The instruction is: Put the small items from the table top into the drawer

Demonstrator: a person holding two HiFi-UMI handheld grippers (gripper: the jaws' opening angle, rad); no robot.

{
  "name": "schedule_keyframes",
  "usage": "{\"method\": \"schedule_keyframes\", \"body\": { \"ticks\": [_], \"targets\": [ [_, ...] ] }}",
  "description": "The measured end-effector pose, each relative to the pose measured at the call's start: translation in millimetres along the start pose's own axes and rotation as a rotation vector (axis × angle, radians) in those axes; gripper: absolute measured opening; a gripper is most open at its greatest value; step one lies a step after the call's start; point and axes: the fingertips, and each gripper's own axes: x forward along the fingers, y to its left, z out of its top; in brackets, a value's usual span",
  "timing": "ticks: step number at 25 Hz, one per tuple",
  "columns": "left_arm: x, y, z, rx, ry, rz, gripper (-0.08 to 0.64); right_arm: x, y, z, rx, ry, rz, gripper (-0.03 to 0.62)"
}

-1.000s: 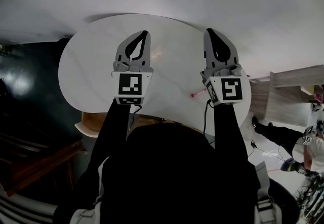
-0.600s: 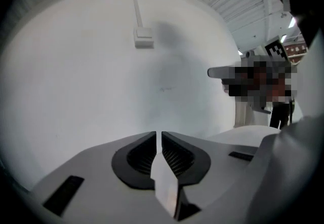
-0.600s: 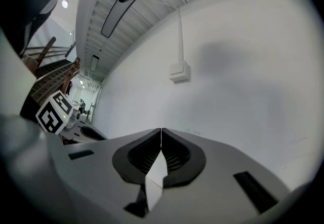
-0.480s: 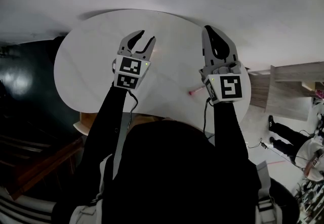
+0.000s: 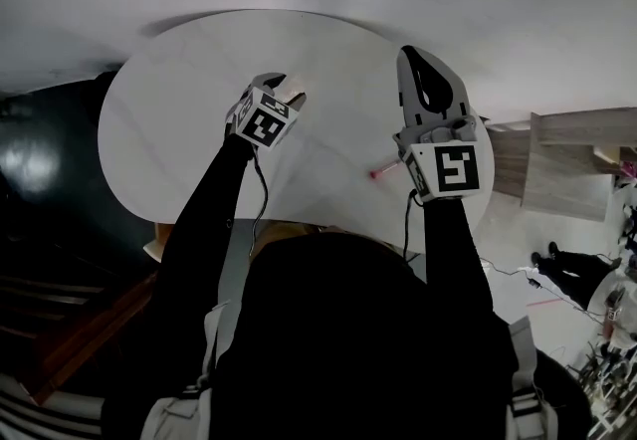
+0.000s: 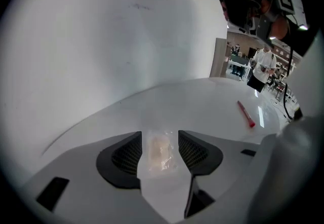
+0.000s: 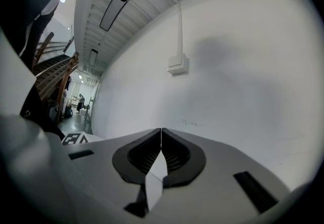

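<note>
Left gripper (image 5: 287,90): tilted down onto the table (image 5: 169,119), jaws just opened wide, nothing clamped
Packet (image 6: 160,150): small, clear, laid on the table between the left jaws, long axis along them, pads not pressed on it
Right gripper (image 5: 411,58): jaws together, empty, held level above the table
Pen (image 5: 384,170): red, laid nearer the right gripper, well apart from the packet
</note>
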Motion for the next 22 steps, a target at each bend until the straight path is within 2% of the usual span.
{"method": "schedule_keyframes", "body": {
  "ticks": [8,9,10,13,18,22],
  "targets": [
    [35.4,1.6,-28.9,-0.023,0.134,-0.051,0.239,-3.5,6.5,-6.4,-0.008,0.025,0.004,0.028],
    [37.8,-1.0,-30.7,-0.026,0.145,-0.065,0.226,-4.2,7.4,-6.3,-0.01,0.027,0.006,0.026],
    [39.2,-3.4,-31.5,-0.032,0.151,-0.077,0.181,-4.8,8.0,-5.9,-0.01,0.028,0.007,0.028],
    [40.2,-5.1,-29.5,-0.041,0.131,-0.085,0.146,-6.3,10.1,-4.2,-0.01,0.027,0.011,0.027],
    [29.0,-9.2,-28.4,-0.047,0.121,-0.096,0.133,-6.1,15.6,-4.0,-0.009,0.02,0.022,0.026],
    [8.0,-7.4,-5.7,-0.02,0.045,-0.057,0.132,-4.0,21.2,-3.1,-0.004,0.01,0.036,0.026]
  ]
}}
